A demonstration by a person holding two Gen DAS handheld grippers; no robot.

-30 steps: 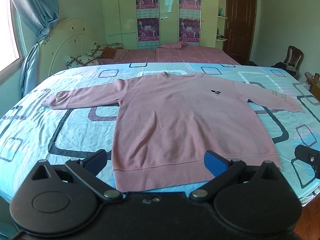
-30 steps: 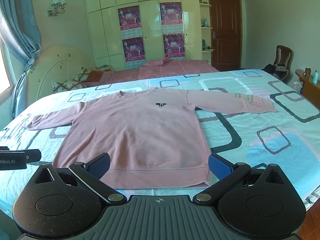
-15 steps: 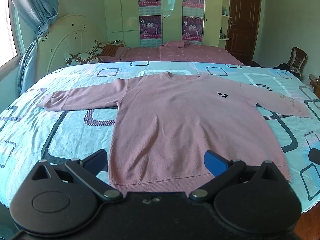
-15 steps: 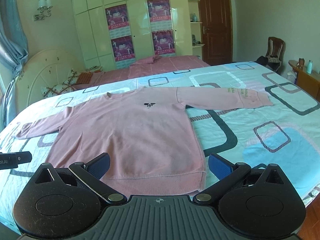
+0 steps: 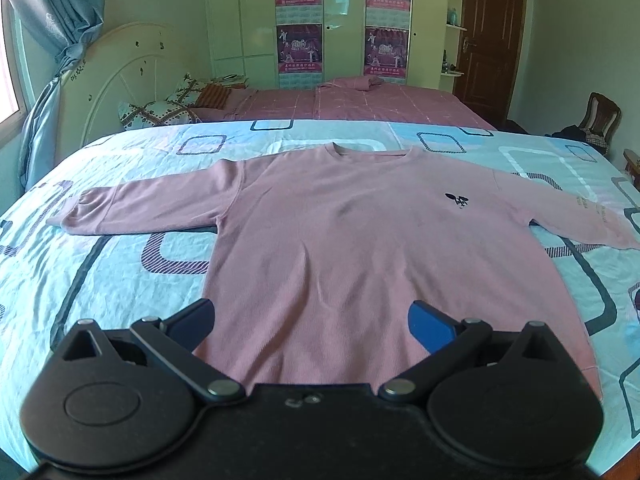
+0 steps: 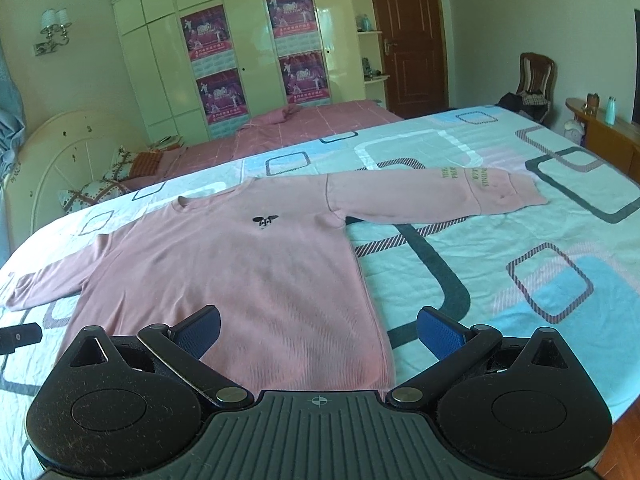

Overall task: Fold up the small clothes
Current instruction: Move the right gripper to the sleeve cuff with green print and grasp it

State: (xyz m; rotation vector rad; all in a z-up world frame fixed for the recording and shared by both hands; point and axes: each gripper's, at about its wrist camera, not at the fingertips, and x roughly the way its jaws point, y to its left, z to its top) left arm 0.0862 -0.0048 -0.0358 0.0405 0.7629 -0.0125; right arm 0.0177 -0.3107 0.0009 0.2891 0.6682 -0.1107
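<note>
A pink long-sleeved sweatshirt (image 5: 360, 248) lies flat, face up, on the bed with both sleeves spread out; it also shows in the right wrist view (image 6: 240, 272). A small black logo (image 5: 457, 200) marks its chest. My left gripper (image 5: 312, 320) is open and empty, hovering over the lower body of the sweatshirt near its hem. My right gripper (image 6: 318, 330) is open and empty above the hem's right corner. The left gripper's tip (image 6: 18, 336) shows at the left edge of the right wrist view.
The bed cover (image 6: 520, 280) is light blue with square patterns. A second bed with a pink cover (image 5: 360, 100) stands behind. A headboard (image 5: 120, 80) and pillows are at the left, a wardrobe (image 5: 340, 20) at the back, a chair (image 6: 534, 80) and a wooden shelf (image 6: 608, 132) at the right.
Both grippers have moved forward over the sweatshirt's hem, so the hem now sits under them. The right view has swung right toward the right sleeve. Both stay open.
</note>
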